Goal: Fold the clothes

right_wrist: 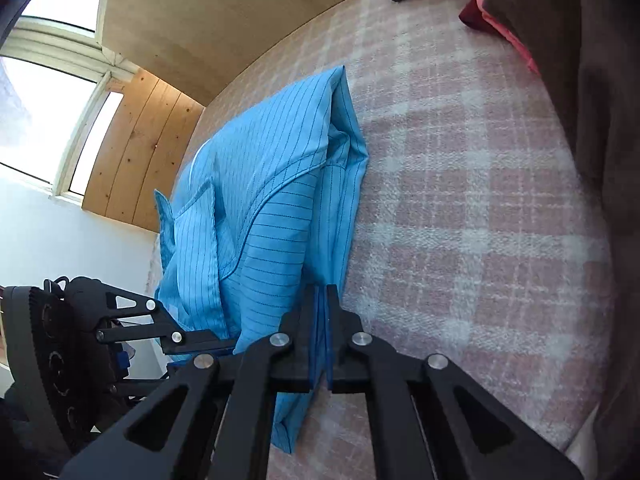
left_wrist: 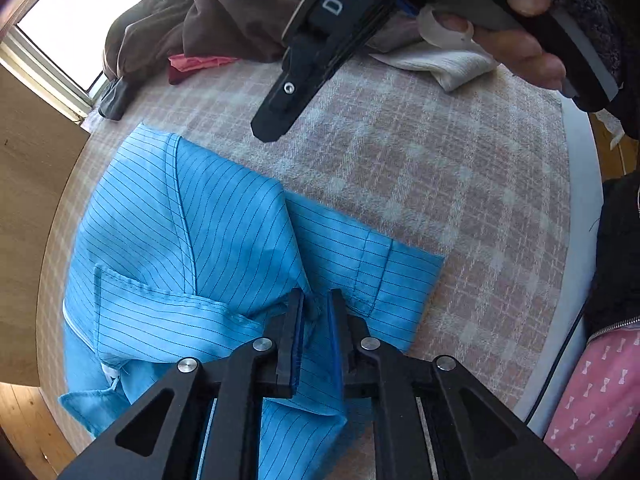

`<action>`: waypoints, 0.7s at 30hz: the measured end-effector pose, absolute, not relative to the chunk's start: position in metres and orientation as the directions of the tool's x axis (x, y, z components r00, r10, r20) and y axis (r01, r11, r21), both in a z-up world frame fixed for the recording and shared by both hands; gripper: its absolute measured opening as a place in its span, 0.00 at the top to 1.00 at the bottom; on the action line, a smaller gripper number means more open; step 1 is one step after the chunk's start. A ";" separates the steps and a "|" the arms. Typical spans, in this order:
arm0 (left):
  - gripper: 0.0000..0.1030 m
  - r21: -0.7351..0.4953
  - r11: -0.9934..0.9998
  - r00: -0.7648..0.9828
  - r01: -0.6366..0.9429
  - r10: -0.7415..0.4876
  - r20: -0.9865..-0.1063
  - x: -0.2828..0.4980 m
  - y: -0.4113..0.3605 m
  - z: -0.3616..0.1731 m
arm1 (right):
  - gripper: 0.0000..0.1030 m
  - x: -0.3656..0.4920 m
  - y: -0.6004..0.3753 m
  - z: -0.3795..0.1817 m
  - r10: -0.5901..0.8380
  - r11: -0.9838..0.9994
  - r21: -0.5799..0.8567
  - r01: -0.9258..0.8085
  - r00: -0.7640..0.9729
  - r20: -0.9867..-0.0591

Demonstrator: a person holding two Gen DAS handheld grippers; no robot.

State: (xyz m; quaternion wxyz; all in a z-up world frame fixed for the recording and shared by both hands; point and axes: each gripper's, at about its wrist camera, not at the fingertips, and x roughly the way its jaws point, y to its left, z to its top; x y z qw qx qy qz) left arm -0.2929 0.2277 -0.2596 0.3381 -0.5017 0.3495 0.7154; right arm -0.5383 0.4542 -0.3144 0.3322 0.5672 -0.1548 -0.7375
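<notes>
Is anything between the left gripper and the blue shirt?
Nothing visible. The left gripper is already down on the blue shirt, with a fold of it between its slightly parted fingers.

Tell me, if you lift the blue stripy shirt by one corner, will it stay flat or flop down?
It would probably flop: the blue stripy shirt already sags and creases where it is folded. It looks thin, so likely light. Its smooth, slightly shiny cloth might slide on the checked blanket when pushed.

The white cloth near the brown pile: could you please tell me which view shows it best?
The left wrist view: the white cloth lies in plain sight beside the brown pile. The right wrist view shows none of it.
</notes>
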 end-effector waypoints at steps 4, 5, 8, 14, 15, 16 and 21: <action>0.85 0.149 -0.586 -0.309 -0.796 0.183 -0.933 -0.282 0.218 -0.229 | 0.90 -0.535 0.466 -0.269 -0.690 -0.716 0.590 0.372 -0.249 -0.680; 0.83 0.141 -0.604 -0.320 -0.784 0.198 -0.927 -0.279 0.215 -0.220 | 0.81 -0.542 0.448 -0.264 -0.707 -0.700 0.601 0.386 -0.252 -0.661; 0.70 0.095 -0.699 -0.349 -0.709 0.230 -0.908 -0.269 0.175 -0.192 | 0.74 -0.564 0.388 -0.274 -0.709 -0.688 0.598 0.411 -0.206 -0.675; 0.71 0.142 -0.844 -0.414 -0.517 0.102 -0.904 -0.282 0.057 -0.190 | 0.75 -0.553 0.373 -0.311 -0.578 -0.763 0.479 0.434 -0.127 -0.806; 0.71 0.118 -0.856 -0.418 -0.503 0.121 -0.900 -0.290 0.043 -0.191 | 0.75 -0.550 0.377 -0.303 -0.575 -0.771 0.471 0.430 -0.149 -0.805; 0.71 0.091 -0.866 -0.422 -0.491 0.145 -0.895 -0.297 0.029 -0.191 | 0.75 -0.547 0.380 -0.292 -0.572 -0.778 0.460 0.428 -0.179 -0.800; 0.71 0.011 -0.824 -0.403 -0.567 0.265 -0.876 -0.336 0.020 -0.212 | 0.75 -0.524 0.350 -0.247 -0.618 -0.735 0.450 0.508 -0.227 -0.753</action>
